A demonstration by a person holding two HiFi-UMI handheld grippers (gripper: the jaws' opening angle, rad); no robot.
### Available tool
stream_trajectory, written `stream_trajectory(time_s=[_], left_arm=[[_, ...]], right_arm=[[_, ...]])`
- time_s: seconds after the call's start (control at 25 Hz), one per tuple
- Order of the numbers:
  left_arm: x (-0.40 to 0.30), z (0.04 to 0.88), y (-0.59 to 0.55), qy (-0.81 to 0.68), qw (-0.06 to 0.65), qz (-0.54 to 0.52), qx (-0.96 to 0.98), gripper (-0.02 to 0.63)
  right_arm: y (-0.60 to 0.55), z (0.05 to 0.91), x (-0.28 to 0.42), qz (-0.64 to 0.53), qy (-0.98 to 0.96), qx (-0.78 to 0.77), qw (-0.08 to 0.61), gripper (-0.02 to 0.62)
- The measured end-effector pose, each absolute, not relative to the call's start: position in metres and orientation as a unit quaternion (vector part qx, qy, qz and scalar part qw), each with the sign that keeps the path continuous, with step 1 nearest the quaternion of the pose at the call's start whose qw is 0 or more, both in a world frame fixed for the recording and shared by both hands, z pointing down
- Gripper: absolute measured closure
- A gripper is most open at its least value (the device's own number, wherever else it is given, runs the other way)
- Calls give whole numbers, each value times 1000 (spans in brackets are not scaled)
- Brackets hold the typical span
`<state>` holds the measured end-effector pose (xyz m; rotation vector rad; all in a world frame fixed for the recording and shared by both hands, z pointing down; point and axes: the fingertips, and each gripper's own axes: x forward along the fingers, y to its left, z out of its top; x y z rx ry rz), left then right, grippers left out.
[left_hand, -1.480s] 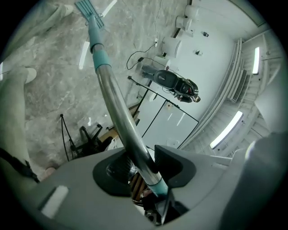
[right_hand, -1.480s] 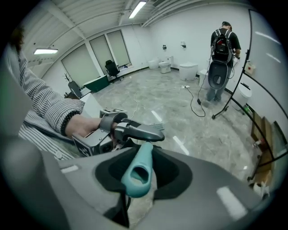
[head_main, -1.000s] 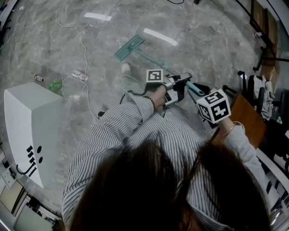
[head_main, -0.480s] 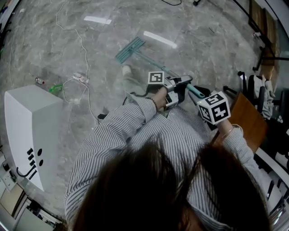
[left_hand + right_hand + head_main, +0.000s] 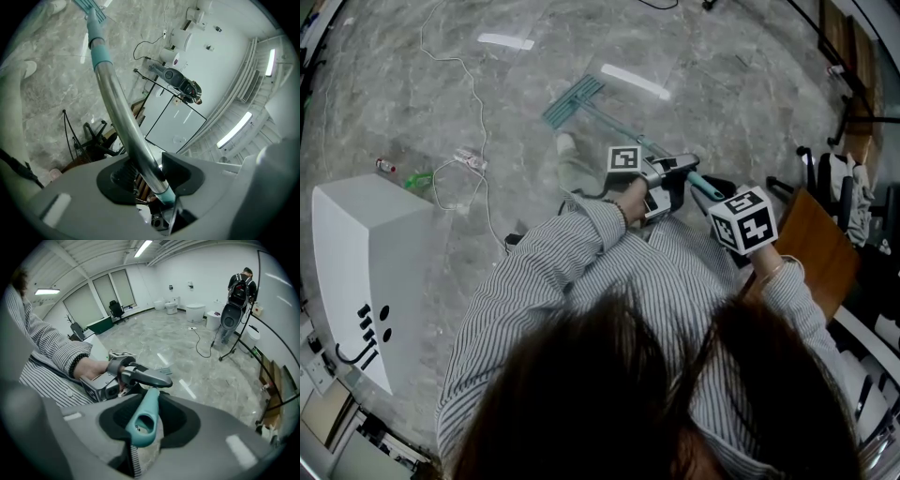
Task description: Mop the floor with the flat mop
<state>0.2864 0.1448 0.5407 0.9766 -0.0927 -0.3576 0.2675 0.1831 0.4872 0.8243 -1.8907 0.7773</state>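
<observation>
The flat mop's teal head (image 5: 573, 100) lies on the grey marble floor ahead of me. Its metal pole (image 5: 614, 127) slants back to my hands. My left gripper (image 5: 667, 180) is shut on the pole; in the left gripper view the shiny pole (image 5: 117, 110) passes between the jaws of that gripper (image 5: 146, 174), with a teal collar (image 5: 100, 51) farther down. My right gripper (image 5: 727, 202), behind its marker cube, is shut on the teal handle end (image 5: 705, 187). In the right gripper view the handle end with its hanging hole (image 5: 144, 417) sits in the right gripper (image 5: 143, 423), and the left gripper (image 5: 133, 375) is just ahead.
A white cabinet (image 5: 366, 272) stands at left. A white cable (image 5: 476, 117), a power strip (image 5: 469, 157) and a green bottle (image 5: 417, 178) lie on the floor. At right are a wooden board (image 5: 811, 248) and a chair (image 5: 834, 187). A person with a backpack (image 5: 239, 287) stands far off.
Both grippers keep their hold on the mop. The mop head and the floor clutter have shifted only slightly rightwards in the head view.
</observation>
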Motion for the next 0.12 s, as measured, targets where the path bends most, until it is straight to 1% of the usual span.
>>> stream_trajectory(time_s=[0.12], left_arm=[[287,539,146,-42,867,-173,466,445]], right_arm=[[184,487,268,311,-767,331,453,483]])
